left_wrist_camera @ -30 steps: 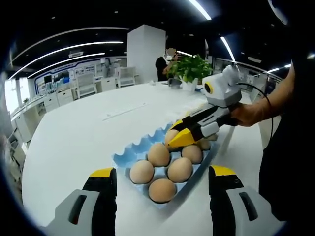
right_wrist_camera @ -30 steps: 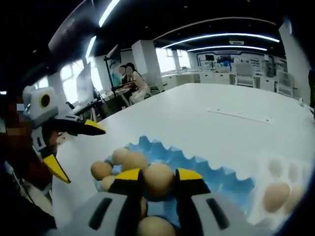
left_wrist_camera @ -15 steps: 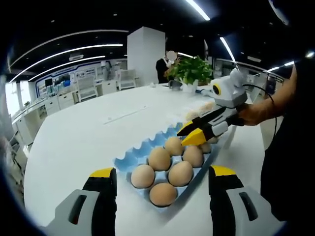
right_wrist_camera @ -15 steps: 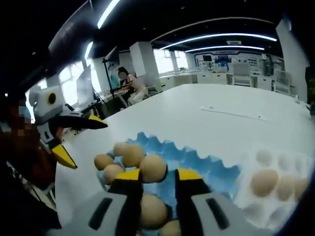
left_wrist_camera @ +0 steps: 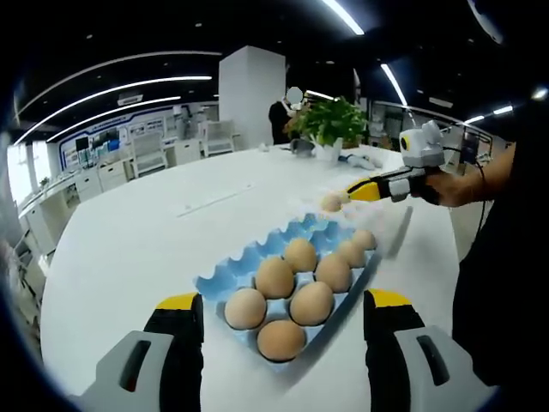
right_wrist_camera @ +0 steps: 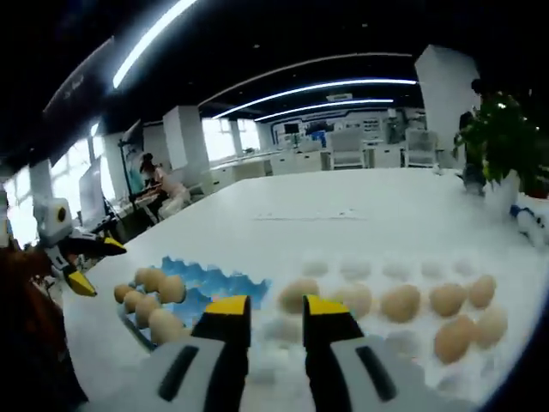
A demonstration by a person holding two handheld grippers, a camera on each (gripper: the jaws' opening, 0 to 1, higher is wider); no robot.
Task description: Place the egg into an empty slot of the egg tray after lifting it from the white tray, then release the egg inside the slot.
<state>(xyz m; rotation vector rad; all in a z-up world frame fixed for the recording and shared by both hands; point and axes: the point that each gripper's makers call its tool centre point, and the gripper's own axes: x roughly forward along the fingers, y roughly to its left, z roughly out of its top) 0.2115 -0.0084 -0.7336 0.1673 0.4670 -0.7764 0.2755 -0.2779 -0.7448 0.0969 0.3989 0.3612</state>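
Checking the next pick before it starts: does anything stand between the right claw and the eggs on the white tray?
Nothing visible does. In the right gripper view the right claw, slightly open and empty, hovers over the white tray, with the nearest egg just beyond its tips.

No legible text

Neither view carries a word, number, label or brand that can be read; the far wall displays beyond each claw are too small and blurred.

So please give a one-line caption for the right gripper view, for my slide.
Right gripper hovers empty above the white tray of eggs, the blue egg tray at left.
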